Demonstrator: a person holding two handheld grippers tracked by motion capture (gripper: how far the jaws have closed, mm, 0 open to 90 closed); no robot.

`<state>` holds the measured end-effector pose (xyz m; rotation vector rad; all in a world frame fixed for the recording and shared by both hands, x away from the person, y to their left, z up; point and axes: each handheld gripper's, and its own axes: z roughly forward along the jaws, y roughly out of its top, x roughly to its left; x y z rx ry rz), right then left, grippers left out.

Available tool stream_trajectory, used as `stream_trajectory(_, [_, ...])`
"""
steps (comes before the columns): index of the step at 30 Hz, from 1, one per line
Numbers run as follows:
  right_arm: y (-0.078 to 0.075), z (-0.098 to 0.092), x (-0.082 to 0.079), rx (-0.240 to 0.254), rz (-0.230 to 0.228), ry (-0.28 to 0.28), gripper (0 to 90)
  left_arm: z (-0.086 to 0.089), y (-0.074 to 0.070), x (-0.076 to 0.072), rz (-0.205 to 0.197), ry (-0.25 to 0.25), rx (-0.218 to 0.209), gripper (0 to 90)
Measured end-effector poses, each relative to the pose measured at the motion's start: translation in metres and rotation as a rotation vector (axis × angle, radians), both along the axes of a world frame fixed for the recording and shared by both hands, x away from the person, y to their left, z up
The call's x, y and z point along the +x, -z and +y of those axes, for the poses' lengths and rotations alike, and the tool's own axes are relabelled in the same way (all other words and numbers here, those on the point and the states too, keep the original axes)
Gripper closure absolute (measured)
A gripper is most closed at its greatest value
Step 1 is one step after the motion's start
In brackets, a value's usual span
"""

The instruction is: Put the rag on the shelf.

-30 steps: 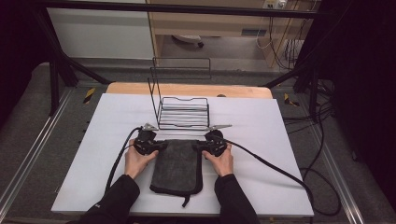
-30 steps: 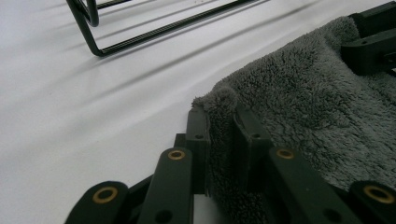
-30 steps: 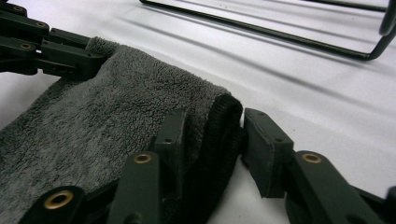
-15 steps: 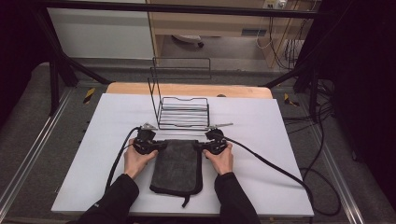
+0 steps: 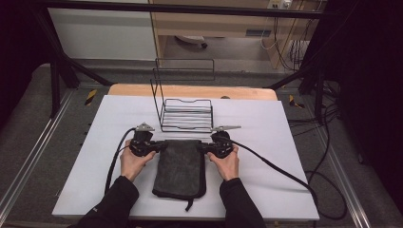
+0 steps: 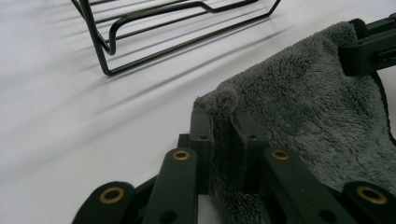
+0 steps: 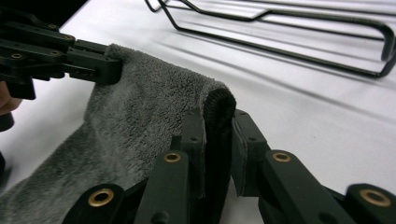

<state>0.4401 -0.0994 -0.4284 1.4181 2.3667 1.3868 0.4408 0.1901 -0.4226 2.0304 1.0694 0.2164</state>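
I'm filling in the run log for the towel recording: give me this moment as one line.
left gripper: shut on towel far-left corner | right gripper: shut on far-right corner | towel: on table | wire rack: beyond towel

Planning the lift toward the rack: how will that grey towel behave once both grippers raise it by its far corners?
Likely floppy: the towel bunches where the left gripper and the right gripper pinch it. Probably sags between them. Its plush pile should resist slipping.

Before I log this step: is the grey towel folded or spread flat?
Folded. The grey towel lies as a narrow doubled pad, and the right gripper view shows a rounded fold edge at its corner.
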Motion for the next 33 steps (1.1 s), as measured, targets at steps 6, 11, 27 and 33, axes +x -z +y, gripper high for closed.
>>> stream_trajectory(6, [-0.007,-0.001,-0.009,0.009,-0.041,-0.008,78.2,-0.001,-0.007,-0.007,-0.033,0.007,0.004,80.2])
stream_trajectory(11, [-0.013,-0.002,-0.015,0.019,-0.071,-0.011,78.2,0.000,-0.013,-0.013,-0.064,0.015,0.007,80.3])
stream_trajectory(27, [-0.028,-0.004,-0.033,0.071,-0.156,-0.022,78.3,0.006,-0.034,-0.031,-0.121,0.016,-0.025,80.5])
stream_trajectory(33, [-0.037,-0.006,-0.039,0.076,-0.205,-0.023,78.3,0.006,-0.045,-0.037,-0.157,0.021,-0.037,80.5])
